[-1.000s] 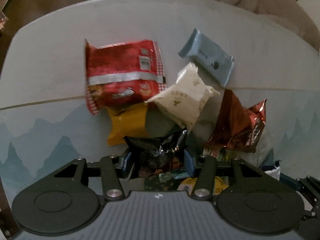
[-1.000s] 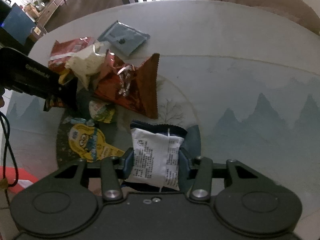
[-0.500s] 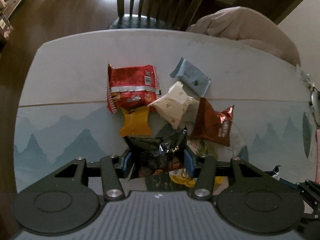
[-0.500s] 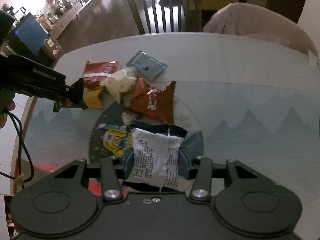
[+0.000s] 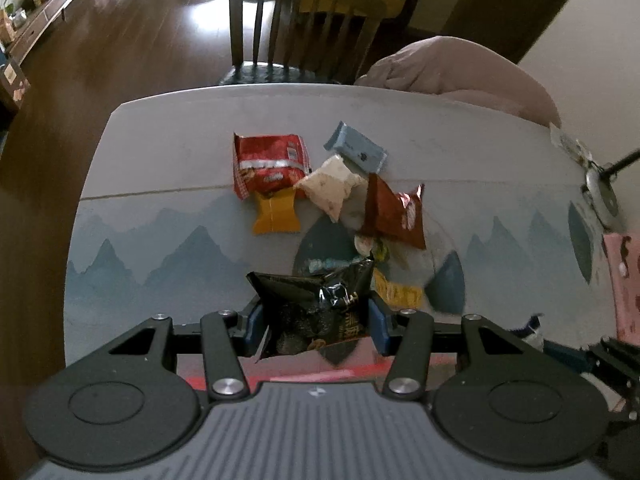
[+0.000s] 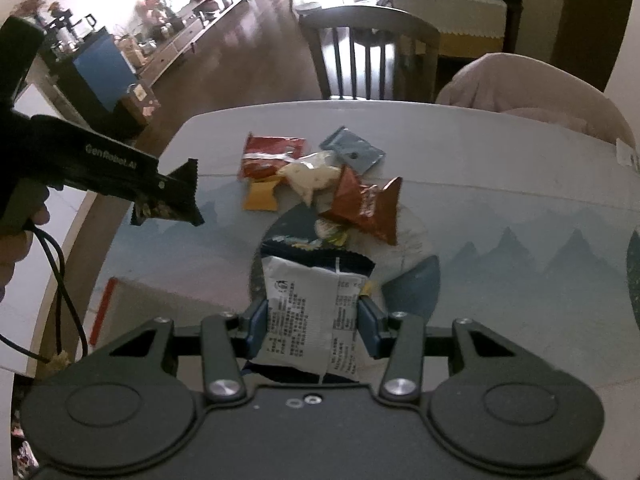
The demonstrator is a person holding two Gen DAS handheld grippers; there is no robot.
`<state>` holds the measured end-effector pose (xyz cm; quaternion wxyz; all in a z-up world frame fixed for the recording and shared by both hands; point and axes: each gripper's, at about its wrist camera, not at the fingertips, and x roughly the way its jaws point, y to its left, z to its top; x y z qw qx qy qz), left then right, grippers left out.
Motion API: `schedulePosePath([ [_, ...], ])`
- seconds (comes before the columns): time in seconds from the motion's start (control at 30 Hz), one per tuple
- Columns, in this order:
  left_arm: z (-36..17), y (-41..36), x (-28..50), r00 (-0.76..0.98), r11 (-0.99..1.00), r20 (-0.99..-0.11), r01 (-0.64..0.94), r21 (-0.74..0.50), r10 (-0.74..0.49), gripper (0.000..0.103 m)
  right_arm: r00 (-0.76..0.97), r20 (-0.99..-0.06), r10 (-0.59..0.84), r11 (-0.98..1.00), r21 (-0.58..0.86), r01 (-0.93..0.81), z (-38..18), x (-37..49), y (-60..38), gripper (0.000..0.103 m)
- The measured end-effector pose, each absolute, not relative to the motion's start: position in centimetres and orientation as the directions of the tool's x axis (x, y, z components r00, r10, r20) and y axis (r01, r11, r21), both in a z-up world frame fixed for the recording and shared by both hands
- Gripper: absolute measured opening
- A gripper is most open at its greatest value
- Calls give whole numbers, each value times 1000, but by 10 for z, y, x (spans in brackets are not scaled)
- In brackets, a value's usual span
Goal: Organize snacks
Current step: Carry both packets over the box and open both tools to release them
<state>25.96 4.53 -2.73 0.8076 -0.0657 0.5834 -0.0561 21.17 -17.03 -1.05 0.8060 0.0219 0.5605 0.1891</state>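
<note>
My left gripper (image 5: 314, 326) is shut on a black snack bag (image 5: 320, 308), held high above the table; the right wrist view shows that same bag (image 6: 172, 200) hanging at the left. My right gripper (image 6: 312, 326) is shut on a white and dark blue snack packet (image 6: 310, 312). Below, a pile of snacks lies on the table: a red bag (image 5: 270, 164), a yellow packet (image 5: 276, 216), a cream bag (image 5: 330, 186), a grey-blue packet (image 5: 356, 148), a brown-red bag (image 5: 394, 210) and small packets (image 5: 372, 246) beside it.
The table (image 5: 160, 152) has a grey-blue cloth with a mountain print. A wooden chair (image 5: 304, 28) stands at its far side, and a beige cushion (image 5: 460, 68) lies at the far right. A pink box (image 5: 624, 280) sits at the right edge. A red-edged box (image 6: 106, 304) shows at the near left.
Both grippers have risen well above the table with their packets still gripped. The snack pile looks smaller and farther, and the chair and floor have come into view.
</note>
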Motion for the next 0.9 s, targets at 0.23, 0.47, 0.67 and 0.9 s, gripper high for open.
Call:
schedulePosePath([
  [0.23, -17, 48, 211, 314, 983, -932, 52, -175, -182, 50, 298, -888, 350, 914, 255, -315, -2, 182, -155, 46],
  [0.47, -26, 54, 168, 286, 980, -938, 79, -180, -196, 50, 274, -890, 365, 903, 266, -338, -5, 155, -140, 46],
  [0.67, -53, 58, 140, 242, 982, -953, 92, -166, -184, 51, 227, -908, 354, 894, 256, -369, -25, 135, -122, 46],
  [0.9, -95, 62, 120, 186, 988, -971, 73, -138, -149, 51, 160, -936, 314, 891, 232, -390, -68, 111, -100, 46],
])
